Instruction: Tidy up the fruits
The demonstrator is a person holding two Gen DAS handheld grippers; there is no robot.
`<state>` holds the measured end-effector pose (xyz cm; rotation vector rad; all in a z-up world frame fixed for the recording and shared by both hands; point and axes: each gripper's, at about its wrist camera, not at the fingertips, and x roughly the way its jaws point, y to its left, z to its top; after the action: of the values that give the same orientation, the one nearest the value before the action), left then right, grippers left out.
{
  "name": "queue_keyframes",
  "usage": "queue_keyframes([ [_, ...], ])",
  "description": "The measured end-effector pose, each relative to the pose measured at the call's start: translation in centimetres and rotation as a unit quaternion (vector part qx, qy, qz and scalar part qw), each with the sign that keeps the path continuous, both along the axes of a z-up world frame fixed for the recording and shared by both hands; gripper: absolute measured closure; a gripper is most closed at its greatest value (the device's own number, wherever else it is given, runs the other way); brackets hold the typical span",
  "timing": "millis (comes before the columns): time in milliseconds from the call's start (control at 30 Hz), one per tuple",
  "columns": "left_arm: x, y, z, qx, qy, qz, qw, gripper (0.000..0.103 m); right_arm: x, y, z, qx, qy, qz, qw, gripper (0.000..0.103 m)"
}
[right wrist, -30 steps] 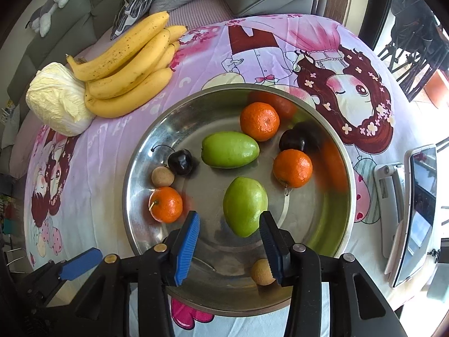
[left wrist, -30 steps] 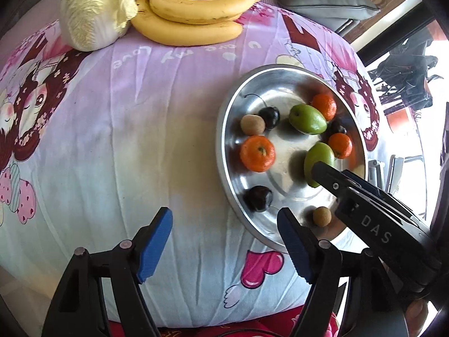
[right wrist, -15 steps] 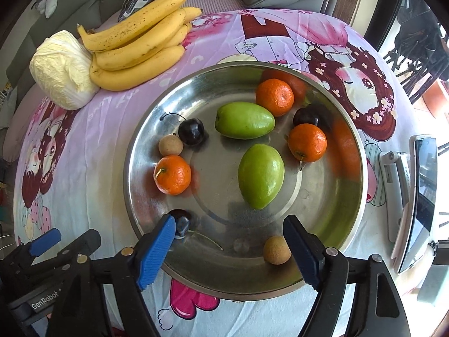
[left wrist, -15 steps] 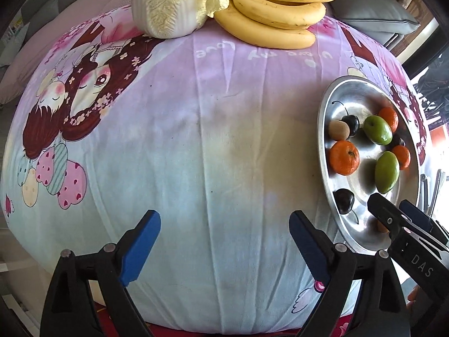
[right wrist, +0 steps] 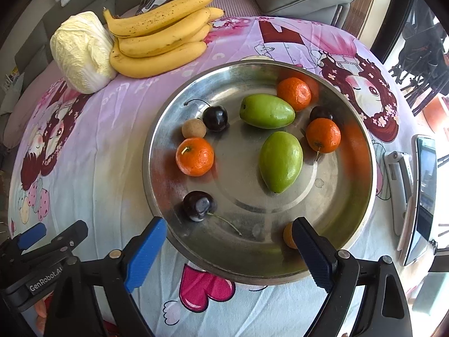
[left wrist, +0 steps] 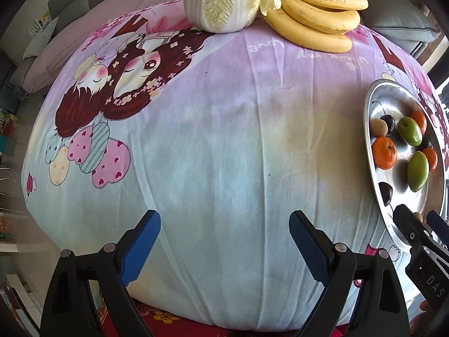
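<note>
- So all the small fruit is sitting in the round steel tray (right wrist: 362, 129), which makes sense since the raised rim keeps round stuff from rolling off the cloth-covered table (left wrist: 224, 154).
- Inside it: 3 tangerines, one at the tray's left side (right wrist: 194, 156) and 2 toward the far right (right wrist: 294, 93) (right wrist: 323, 135). 2 green mangoes (right wrist: 266, 111) (right wrist: 280, 161) lie around the middle, just beside each other.
- 3 dark cherries: one near the front-left rim (right wrist: 198, 205), one far-left (right wrist: 215, 118) touching a small brown longan (right wrist: 193, 128), one tucked between the 2 right tangerines (right wrist: 320, 111).
- Another small brownish fruit (right wrist: 289, 236) sits at the tray's near rim, half hidden behind a finger, can't say more.
- Bananas (right wrist: 160, 39) and a cabbage (right wrist: 80, 50) are parked at the table's far edge, touching, probably too big for the tray.
- Right gripper (right wrist: 228, 250) hovers over the tray's near rim, fingers spread wide, nothing in them. My guess is it's lining up a pick.
- Left gripper (left wrist: 224, 243) is also spread and empty, over bare cloth at the near edge, well clear of the tray.
</note>
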<state>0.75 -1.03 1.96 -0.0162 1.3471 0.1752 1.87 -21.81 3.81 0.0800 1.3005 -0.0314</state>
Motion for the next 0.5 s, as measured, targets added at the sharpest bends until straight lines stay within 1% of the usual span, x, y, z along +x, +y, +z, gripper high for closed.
queue_keyframes([
  [100, -0.7, -0.1, 0.0, 0.017, -0.005, -0.01, 0.9998, 0.01, -0.5, 0.1, 0.2, -0.003, -0.011, 0.002, 1.0, 0.01],
  [233, -1.6, 0.1, 0.4, 0.012, -0.018, -0.014, 0.9997, 0.01, -1.1, 0.6, 0.5, -0.012, -0.024, 0.011, 1.0, 0.01],
  [400, -2.5, 0.5, 1.3, 0.021, -0.053, -0.013, 0.9983, 0.01, -1.8, 1.0, 0.5, -0.019, -0.037, 0.021, 0.999, 0.01],
  [500, -2.9, 0.7, 1.1, 0.017, -0.057, -0.016, 0.9981, 0.01, -2.1, 1.0, 0.2, -0.022, -0.038, 0.024, 0.999, 0.01],
])
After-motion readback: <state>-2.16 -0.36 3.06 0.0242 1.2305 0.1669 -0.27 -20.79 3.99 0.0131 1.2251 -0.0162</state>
